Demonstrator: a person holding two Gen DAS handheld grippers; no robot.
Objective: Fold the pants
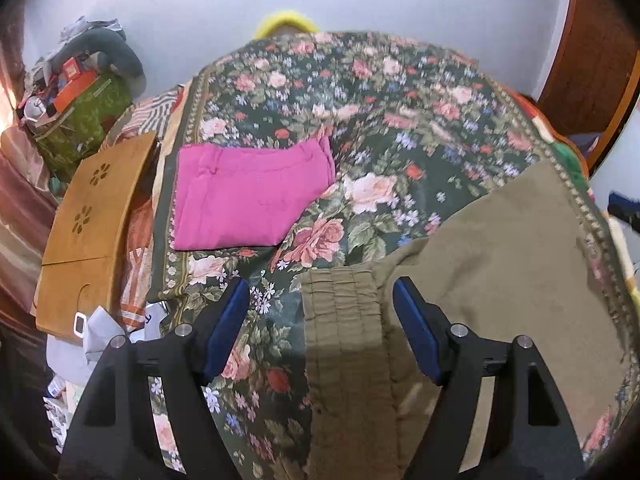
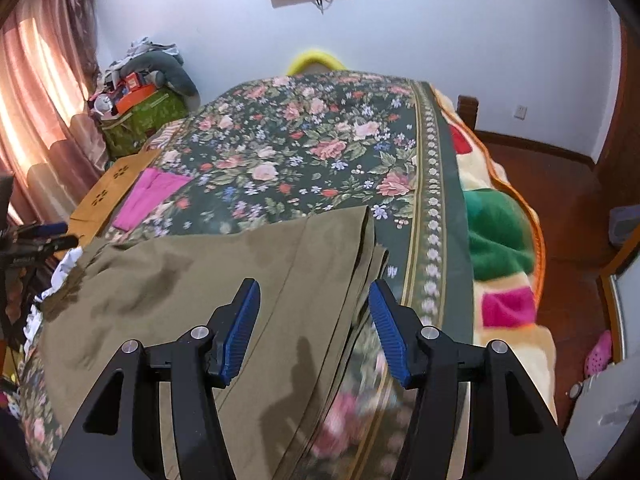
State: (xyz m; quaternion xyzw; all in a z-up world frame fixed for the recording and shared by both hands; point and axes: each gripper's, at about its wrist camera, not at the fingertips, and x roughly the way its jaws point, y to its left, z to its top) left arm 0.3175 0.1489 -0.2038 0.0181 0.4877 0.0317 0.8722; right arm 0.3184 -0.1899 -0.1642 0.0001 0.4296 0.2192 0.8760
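Observation:
Olive pants (image 1: 500,260) lie spread on the floral bedspread (image 1: 400,112), their gathered waistband (image 1: 340,320) near the camera. My left gripper (image 1: 320,286) hovers over that waistband, open, its blue pads (image 1: 228,320) standing clear on either side of the cloth. In the right wrist view the olive pants (image 2: 200,288) end in a leg hem (image 2: 366,232) on the bedspread (image 2: 320,140). My right gripper (image 2: 315,284) stands open above the leg near that hem, with nothing pinched. A pair of pink pants (image 1: 248,196), folded flat, lies farther back on the left.
A wooden board with flower cut-outs (image 1: 88,232) rests by the bed's left edge, beyond it a green bag piled with clutter (image 1: 84,120). A colourful blanket (image 2: 500,240) hangs over the bed's right side above a wooden floor (image 2: 568,184). Curtains (image 2: 36,100) hang on the left.

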